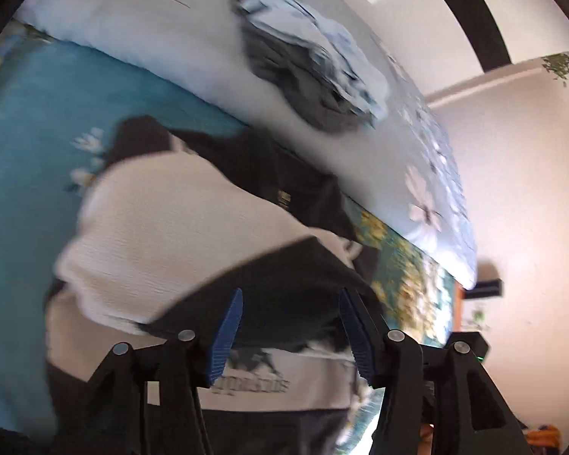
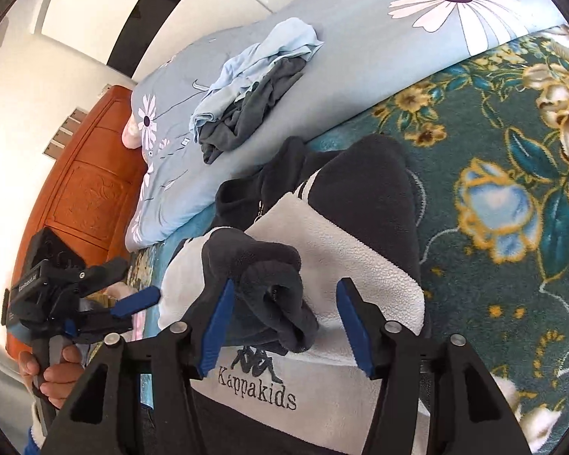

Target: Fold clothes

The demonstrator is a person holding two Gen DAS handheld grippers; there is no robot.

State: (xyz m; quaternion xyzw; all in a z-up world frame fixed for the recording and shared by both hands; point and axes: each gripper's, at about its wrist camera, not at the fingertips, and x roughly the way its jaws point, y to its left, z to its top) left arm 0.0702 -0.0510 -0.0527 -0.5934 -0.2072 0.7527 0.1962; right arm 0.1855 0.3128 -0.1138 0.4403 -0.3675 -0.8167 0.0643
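Note:
A black and white fleece jacket [image 2: 345, 265] with "Kappakids" stitched on it lies on a teal floral blanket [image 2: 493, 159]. One dark sleeve cuff [image 2: 273, 295] is folded over the white chest panel. My right gripper [image 2: 284, 303] is open and hovers over that cuff, which sits between the blue pads and close to the left one. My left gripper [image 2: 138, 280] hangs open off the jacket's left edge, held by a hand [image 2: 53, 371]. The left wrist view is blurred: the left gripper [image 1: 290, 303] is open above the jacket [image 1: 163, 227], nothing between its pads.
A loose pile of light blue and grey clothes [image 2: 254, 87] rests on a pale blue flowered duvet [image 2: 360, 49] behind the jacket; the same pile [image 1: 307, 72] shows in the left wrist view. A carved orange-brown headboard [image 2: 91, 197] stands at the left against a white wall.

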